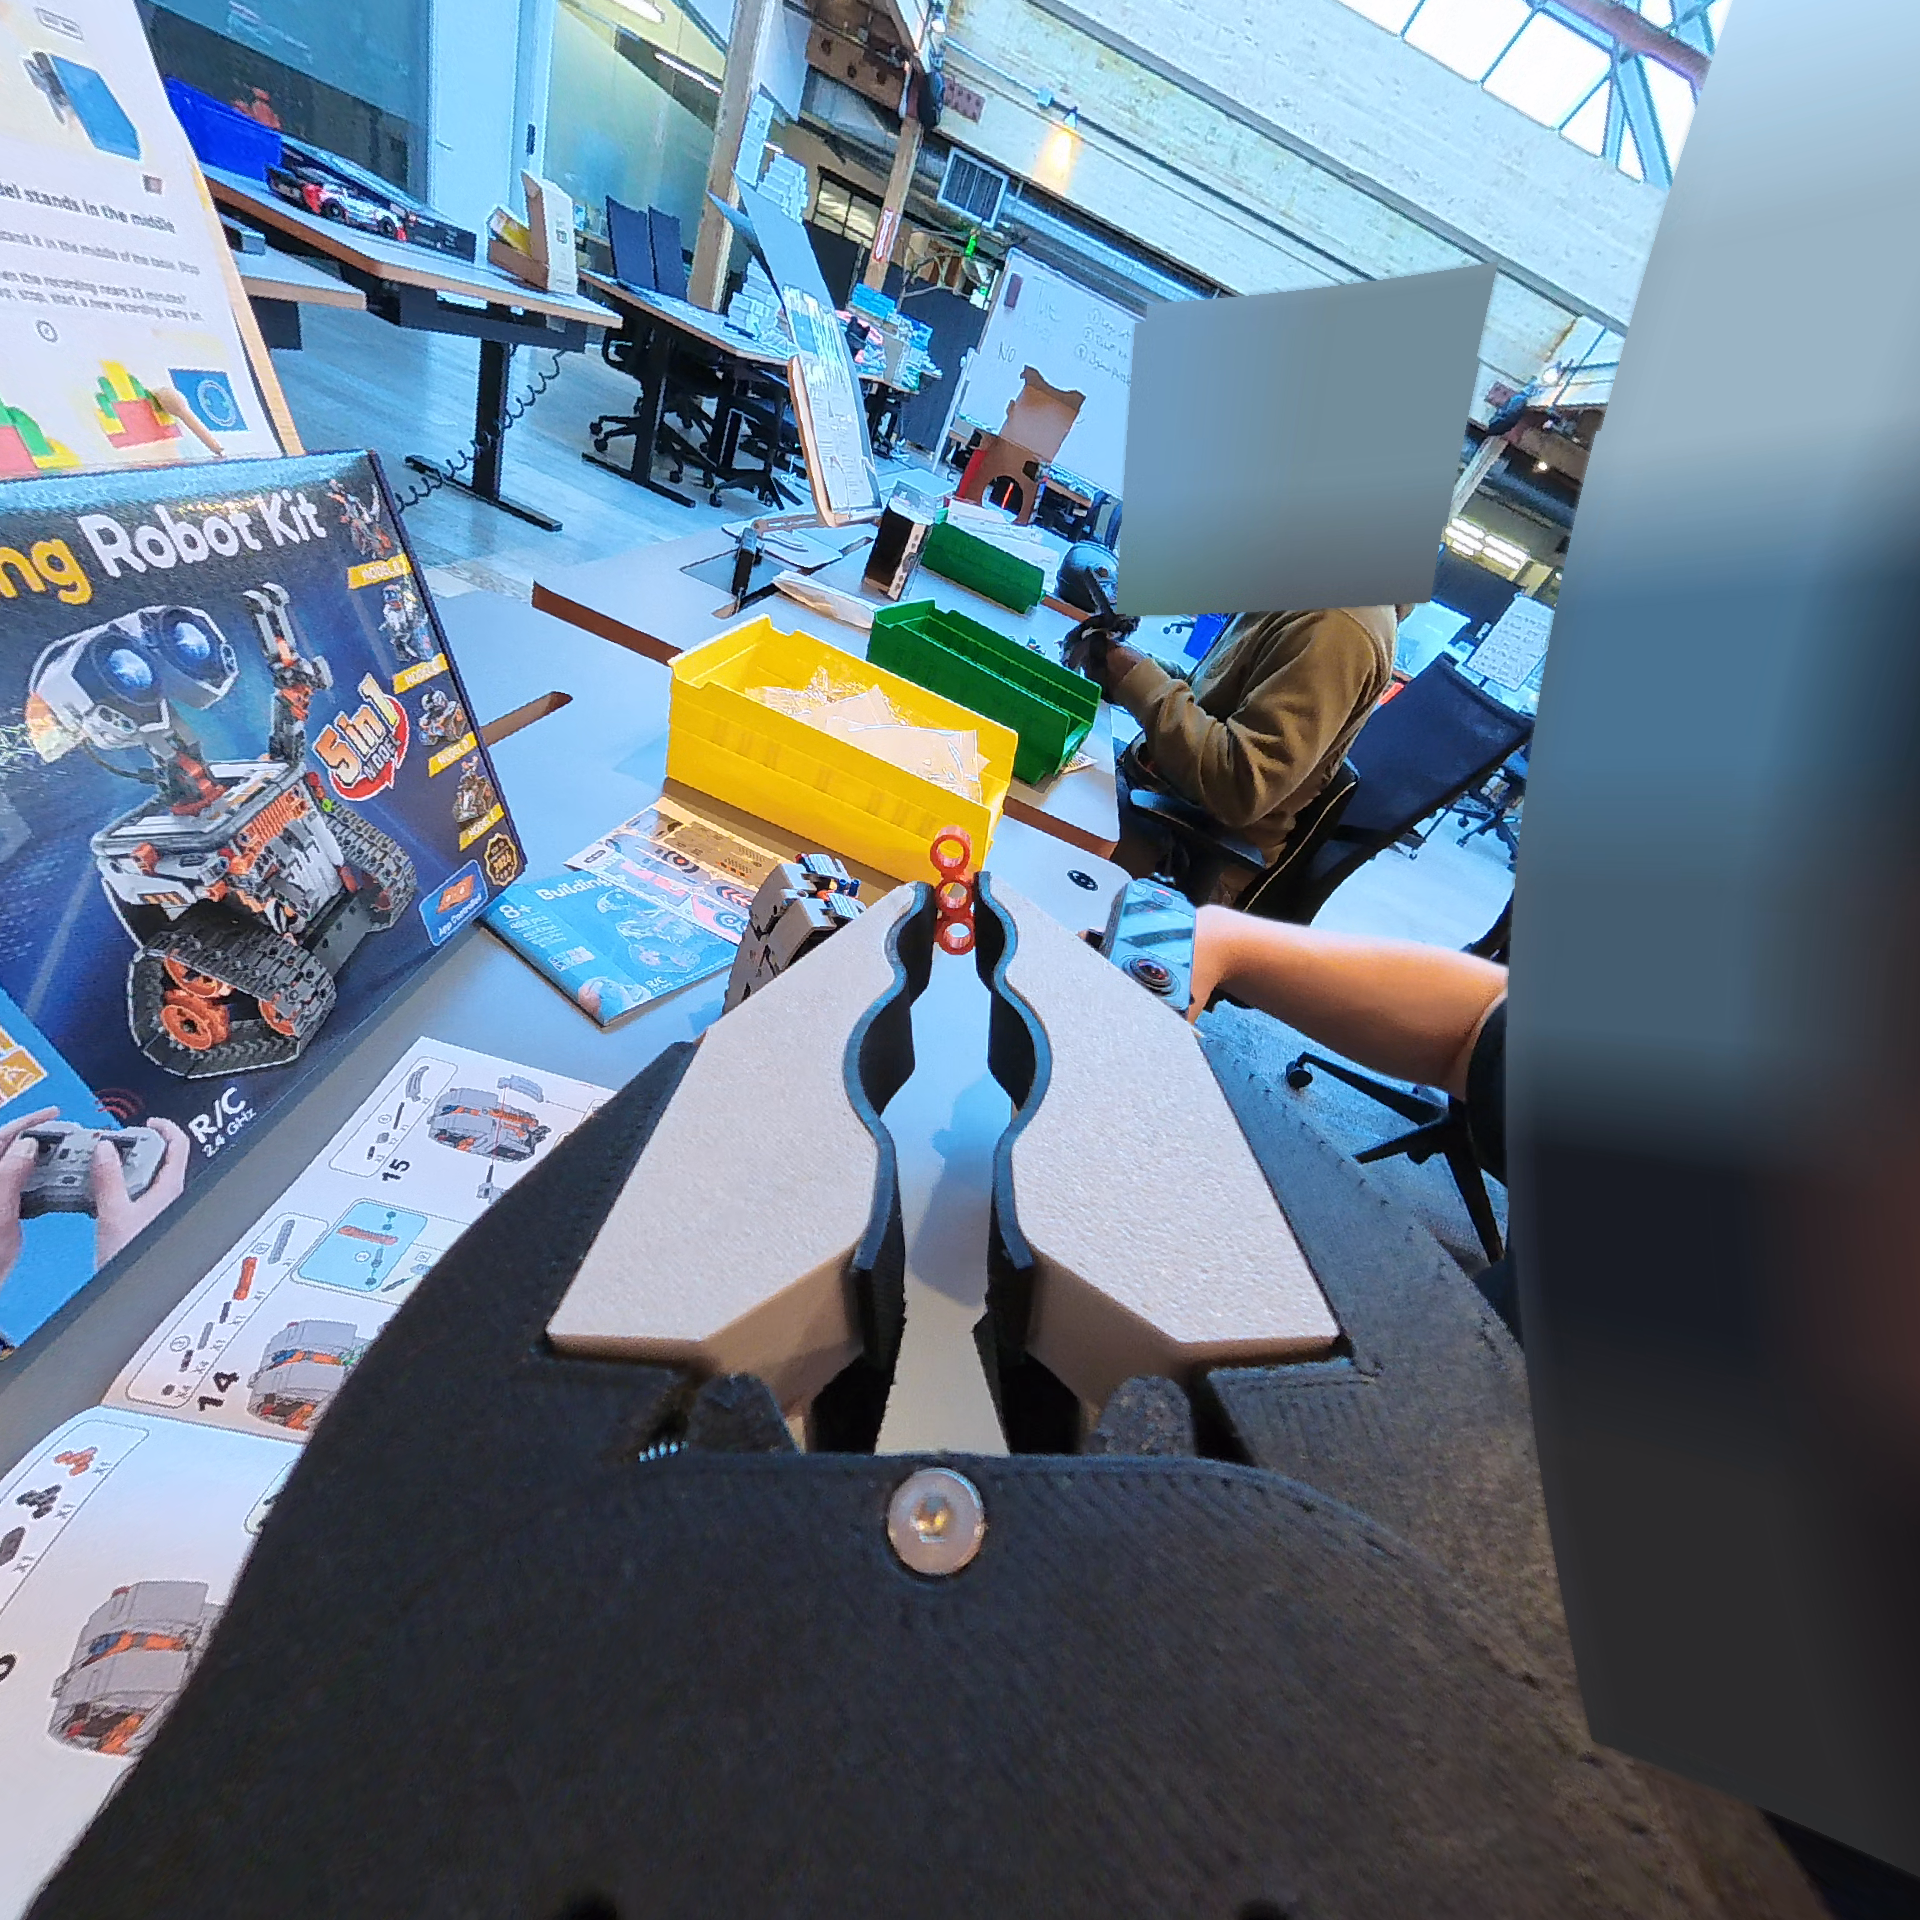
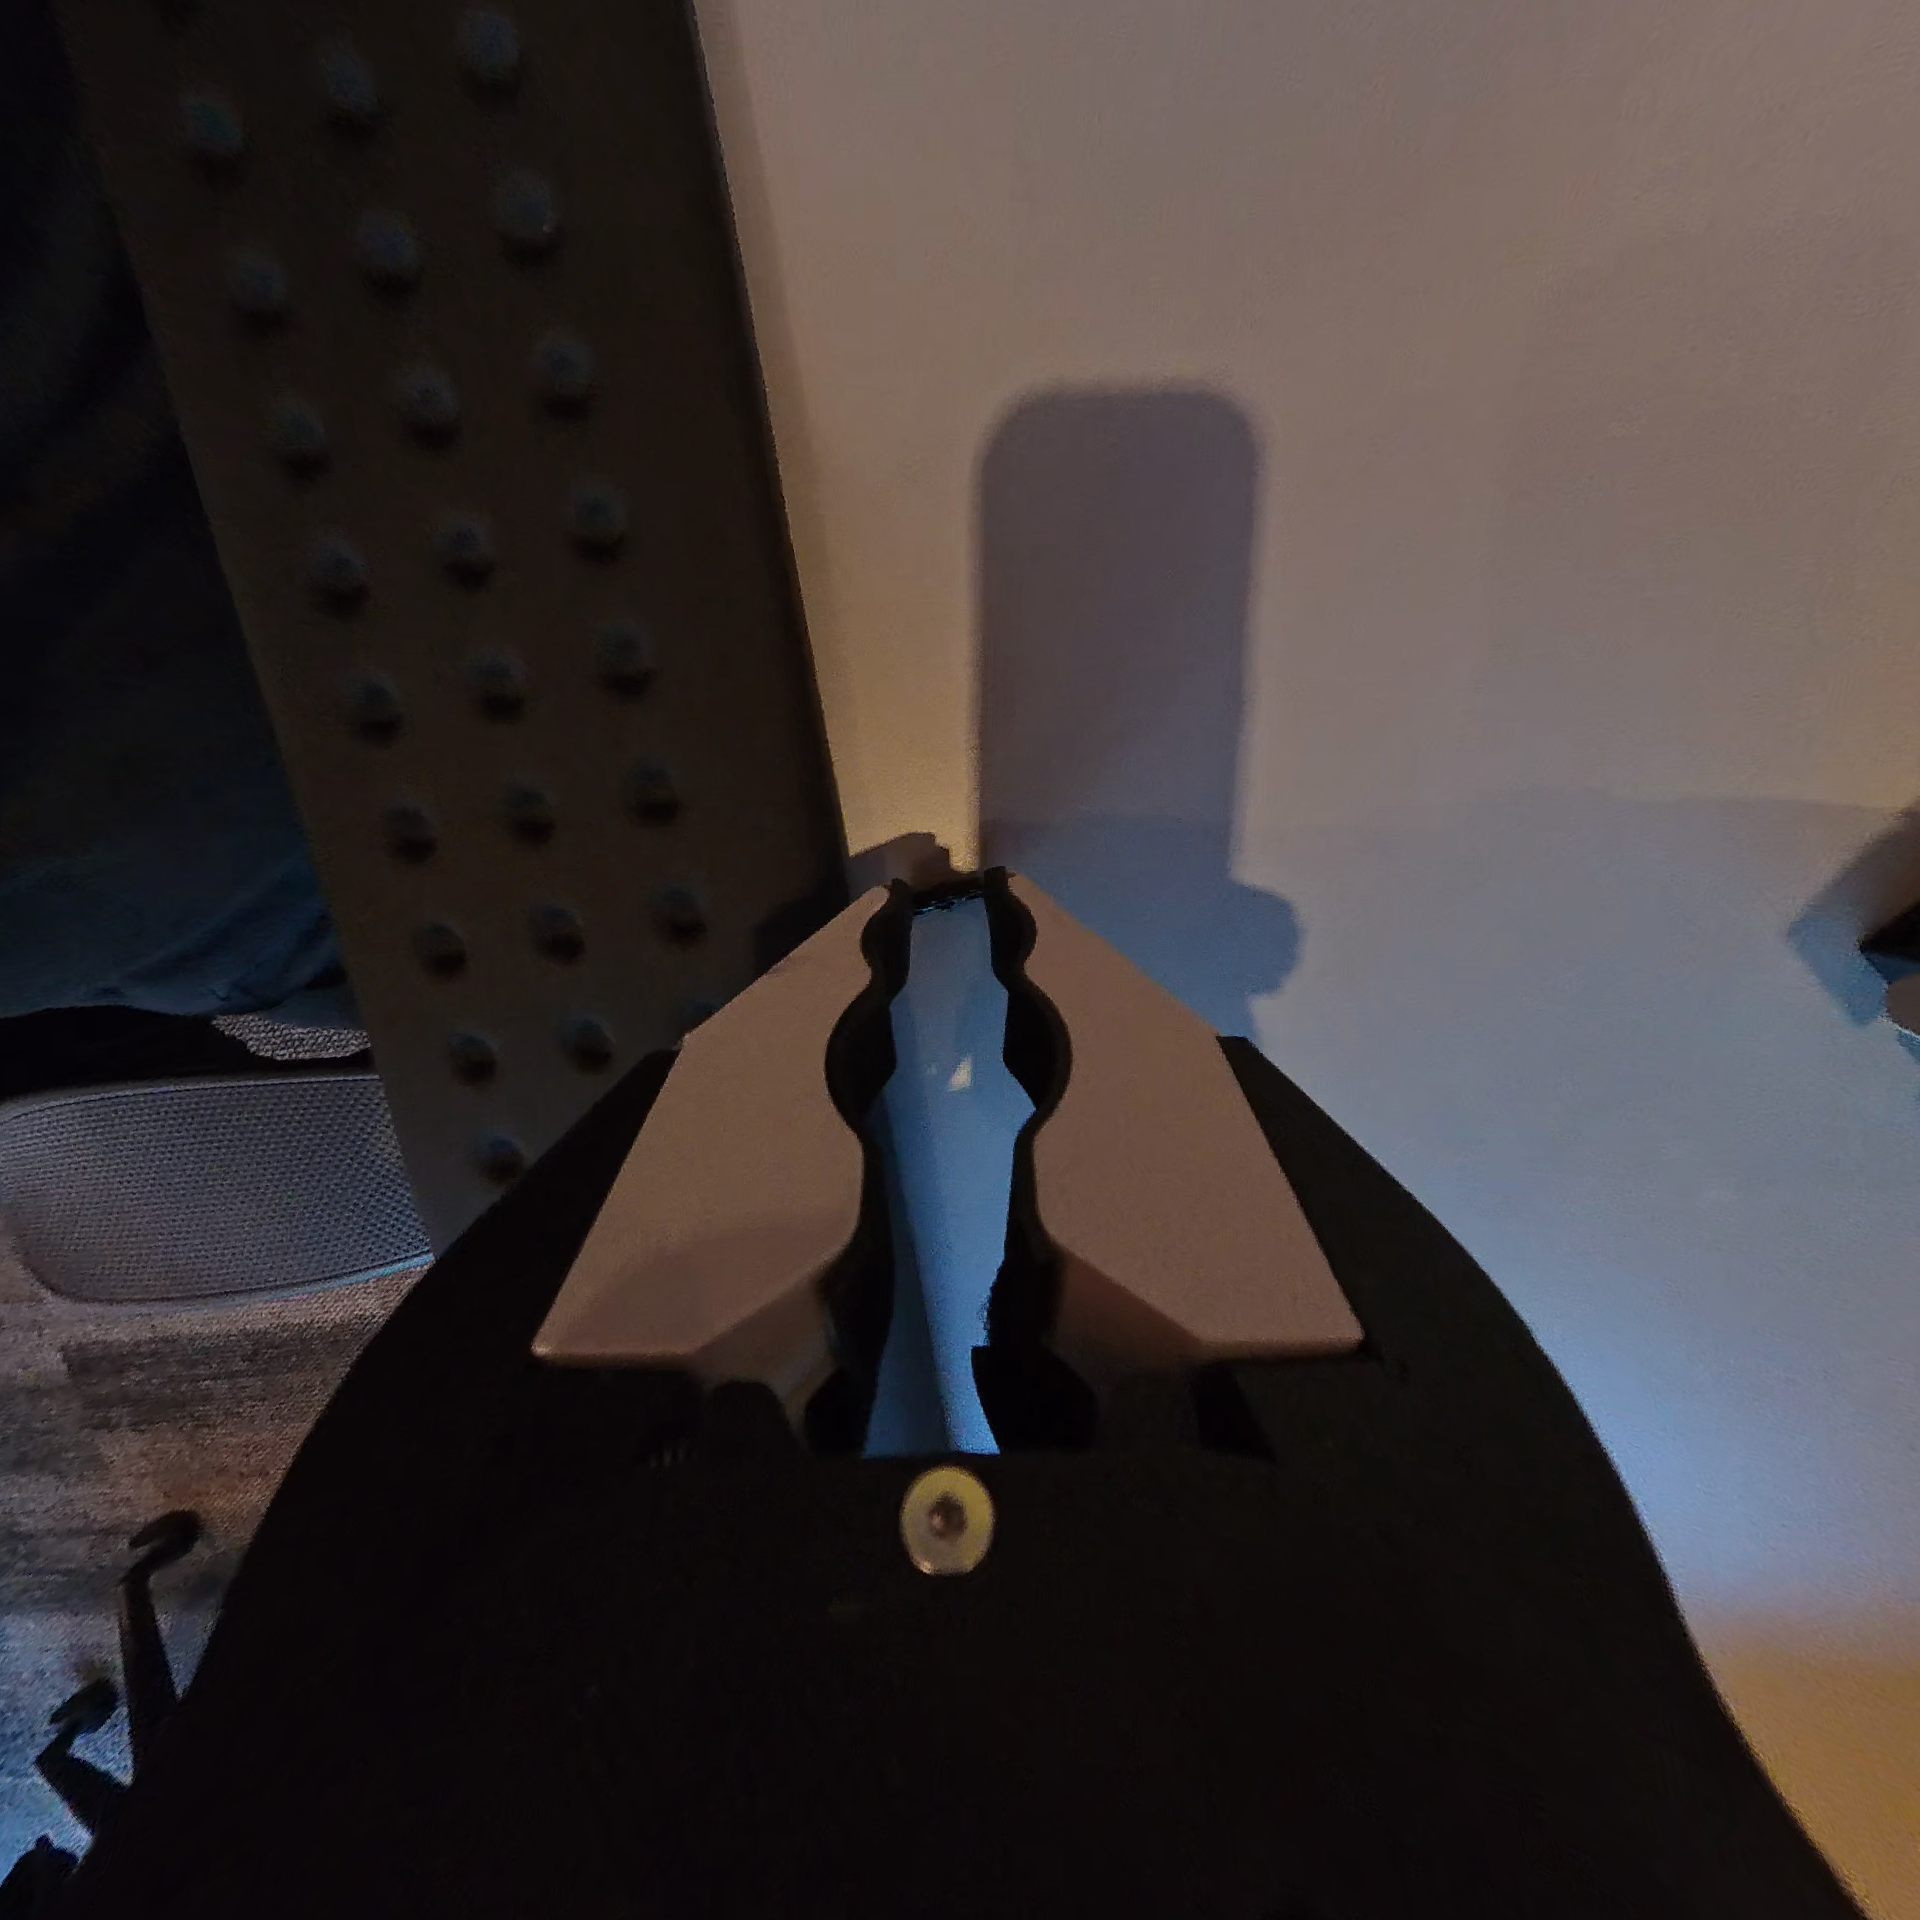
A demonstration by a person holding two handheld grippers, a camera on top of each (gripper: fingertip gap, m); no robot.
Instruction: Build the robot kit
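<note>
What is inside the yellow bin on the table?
The yellow bin holds clear plastic bags, piled near its top. What the bags contain, and anything under them, is hidden.

A yellow bin holding clear plastic bags sat on the grey bench, with two green bins beyond it. A robot kit box stood upright at the left, printed instruction sheets lying before it. A blue booklet lay near the yellow bin. A seated person in an olive sweatshirt worked at the far side.
</note>
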